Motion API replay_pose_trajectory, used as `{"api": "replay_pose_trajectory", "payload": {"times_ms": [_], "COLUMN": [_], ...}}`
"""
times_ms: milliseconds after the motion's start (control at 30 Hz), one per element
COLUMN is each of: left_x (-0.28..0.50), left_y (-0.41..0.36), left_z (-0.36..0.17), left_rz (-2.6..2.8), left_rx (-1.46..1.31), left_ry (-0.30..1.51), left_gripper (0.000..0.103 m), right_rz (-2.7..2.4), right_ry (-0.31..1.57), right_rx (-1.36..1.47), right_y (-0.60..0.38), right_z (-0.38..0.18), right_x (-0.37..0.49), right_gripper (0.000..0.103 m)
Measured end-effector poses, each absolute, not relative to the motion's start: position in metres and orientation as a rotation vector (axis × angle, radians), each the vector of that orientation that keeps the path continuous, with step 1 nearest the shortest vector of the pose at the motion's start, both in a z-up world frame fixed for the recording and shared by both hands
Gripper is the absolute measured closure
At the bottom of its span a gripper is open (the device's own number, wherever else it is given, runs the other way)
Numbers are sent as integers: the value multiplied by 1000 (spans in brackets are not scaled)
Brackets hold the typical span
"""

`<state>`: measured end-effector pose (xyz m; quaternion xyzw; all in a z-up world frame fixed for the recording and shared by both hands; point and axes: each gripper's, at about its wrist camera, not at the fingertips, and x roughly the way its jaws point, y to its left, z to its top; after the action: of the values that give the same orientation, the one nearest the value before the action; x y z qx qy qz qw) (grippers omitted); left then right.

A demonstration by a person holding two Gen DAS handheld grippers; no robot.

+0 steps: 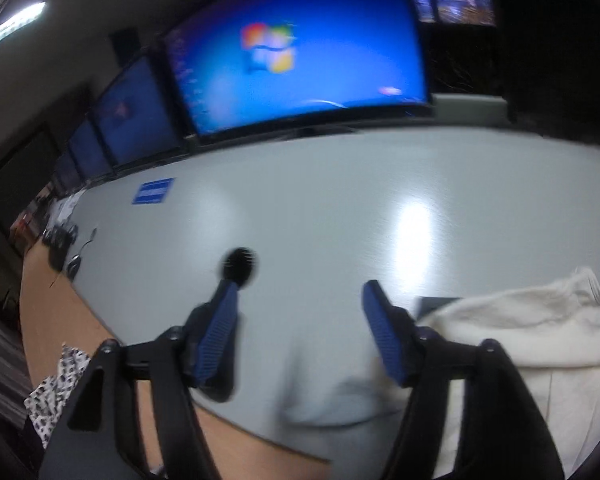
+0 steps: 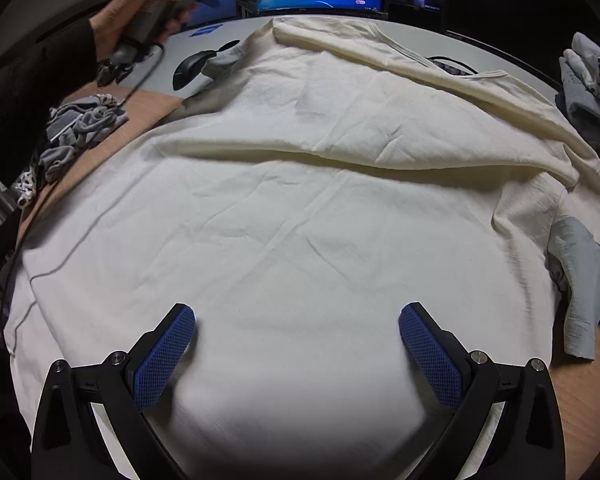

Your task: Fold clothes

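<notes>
Left wrist view: patterned black-and-white cloth (image 1: 56,384) at 8 o'clock, off the wooden table edge (image 1: 60,312); left gripper (image 1: 298,300) with blue pads apart, nothing between them, above the bare grey tabletop (image 1: 320,208); black round object (image 1: 240,264), blurred, just past the left pad; row of monitors at 12 o'clock, the nearest a blue desktop screen (image 1: 296,52); cream T-shirt (image 1: 540,340) at 4 o'clock, its edge beside the right finger.

Right wrist view: person's hand (image 2: 140,8) in a dark sleeve at 10 o'clock, gripping the other tool's handle, raised clear of the cloth; grey crumpled garments (image 2: 80,124) at 9 o'clock on the wood; black computer mouse (image 2: 192,68) at 11 o'clock; cream T-shirt spread flat across the centre, upper portion folded over in a ridge; right gripper (image 2: 298,316) at 6 o'clock, pads wide apart over the shirt, clamping nothing; stacked folded clothes (image 2: 592,80) at 2 o'clock.
</notes>
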<state>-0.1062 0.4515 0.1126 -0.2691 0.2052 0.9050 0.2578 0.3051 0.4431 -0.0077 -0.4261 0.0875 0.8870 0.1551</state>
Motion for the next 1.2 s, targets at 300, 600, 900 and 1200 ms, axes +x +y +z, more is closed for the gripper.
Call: {"api": "replay_pose_trajectory", "payload": {"times_ms": [300, 600, 900, 1200], "left_x": [-5, 66, 90, 134], "left_y": [325, 202, 145, 116], "left_z": [150, 80, 23, -6], "left_rz": [2198, 1993, 1891, 1822], "left_rx": [-644, -850, -934, -819], "left_ry": [448, 440, 391, 513], "left_gripper": [11, 4, 4, 4], "right_rz": [2486, 2308, 2146, 2463], "right_ry": [167, -123, -318, 457], "right_rx": [-1249, -1155, -1083, -988], "right_y": [436, 410, 352, 340], "right_z": [-10, -2, 26, 55], "right_x": [298, 302, 341, 446], "right_gripper": [0, 0, 0, 0]}}
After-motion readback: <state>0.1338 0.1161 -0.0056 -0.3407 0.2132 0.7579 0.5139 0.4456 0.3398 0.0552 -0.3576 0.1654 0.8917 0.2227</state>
